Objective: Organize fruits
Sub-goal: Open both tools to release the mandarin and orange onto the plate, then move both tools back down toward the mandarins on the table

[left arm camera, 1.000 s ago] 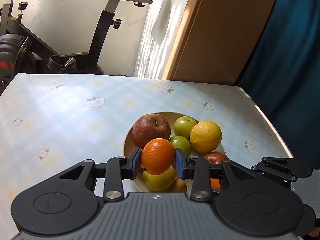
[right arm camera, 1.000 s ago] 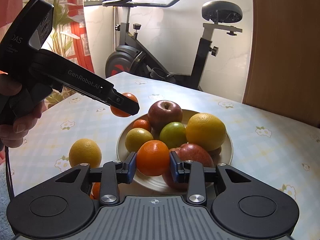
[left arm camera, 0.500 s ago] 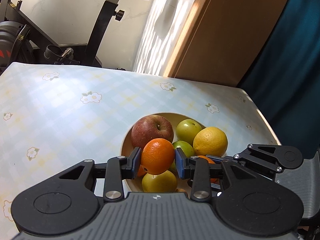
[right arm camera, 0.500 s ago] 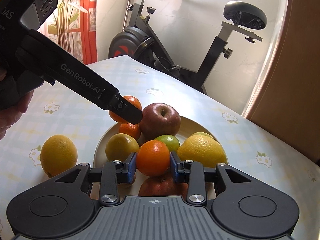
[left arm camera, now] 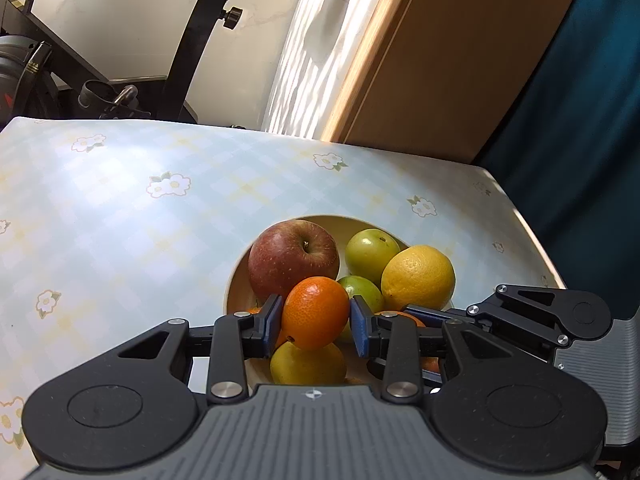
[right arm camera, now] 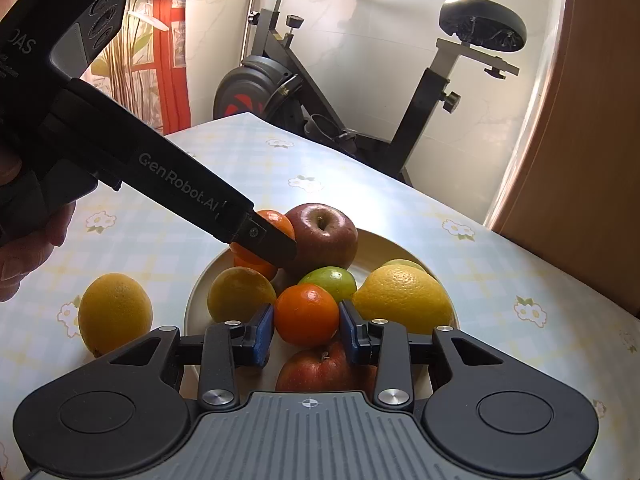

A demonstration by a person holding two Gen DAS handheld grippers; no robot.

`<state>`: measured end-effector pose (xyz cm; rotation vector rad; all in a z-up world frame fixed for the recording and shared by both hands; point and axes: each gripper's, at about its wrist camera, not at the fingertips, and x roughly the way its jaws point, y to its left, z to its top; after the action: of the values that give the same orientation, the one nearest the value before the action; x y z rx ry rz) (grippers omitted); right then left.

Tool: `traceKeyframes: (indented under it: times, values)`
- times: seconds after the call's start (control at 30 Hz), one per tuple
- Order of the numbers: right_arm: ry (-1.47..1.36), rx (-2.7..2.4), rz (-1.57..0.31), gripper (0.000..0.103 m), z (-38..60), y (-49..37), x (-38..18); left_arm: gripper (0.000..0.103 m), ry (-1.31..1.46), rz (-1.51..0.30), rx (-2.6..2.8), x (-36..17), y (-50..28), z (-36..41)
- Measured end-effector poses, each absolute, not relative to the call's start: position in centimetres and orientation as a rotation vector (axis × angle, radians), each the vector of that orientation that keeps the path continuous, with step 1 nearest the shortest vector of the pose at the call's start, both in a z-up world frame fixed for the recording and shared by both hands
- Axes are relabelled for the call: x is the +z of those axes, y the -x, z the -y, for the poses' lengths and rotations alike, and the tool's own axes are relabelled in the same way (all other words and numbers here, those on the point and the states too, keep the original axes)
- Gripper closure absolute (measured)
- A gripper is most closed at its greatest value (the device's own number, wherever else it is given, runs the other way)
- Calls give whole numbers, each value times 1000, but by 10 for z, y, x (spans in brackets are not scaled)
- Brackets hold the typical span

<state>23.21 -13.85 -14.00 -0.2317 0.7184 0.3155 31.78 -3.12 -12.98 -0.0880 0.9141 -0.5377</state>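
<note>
Right gripper: jaws closed on an orange, held just above the near part of the plate.
Left gripper: jaws closed on a second orange, over the plate's left side.
On the plate: two red apples, green fruits, a lemon and more citrus, piled touching.
Left on the table: one yellow citrus, near left of the plate.
Progress: judged mostly done; two oranges to release, one fruit to collect.

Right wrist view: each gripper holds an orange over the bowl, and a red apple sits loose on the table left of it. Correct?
Not quite. The loose fruit on the table is a lemon, not a red apple; the right wrist view shows it left of the bowl. Each gripper does hold an orange.
</note>
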Motion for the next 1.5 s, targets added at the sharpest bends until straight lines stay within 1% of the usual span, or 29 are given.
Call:
traceKeyframes:
  times: [0.53, 1.0, 1.2, 1.5]
  values:
    - [234, 320, -717, 70, 138, -231, -139, 65, 108, -937, -526, -137, -323, 33]
    - [228, 318, -704, 69, 136, -220, -134, 65, 119, -901, -519, -124, -314, 25]
    - [185, 305, -681, 69, 140, -206, -128, 64, 61, -828, -459, -111, -287, 17]
    - [62, 260, -639, 69, 146, -173, -123, 64, 57, -742, -402, -93, -238, 0]
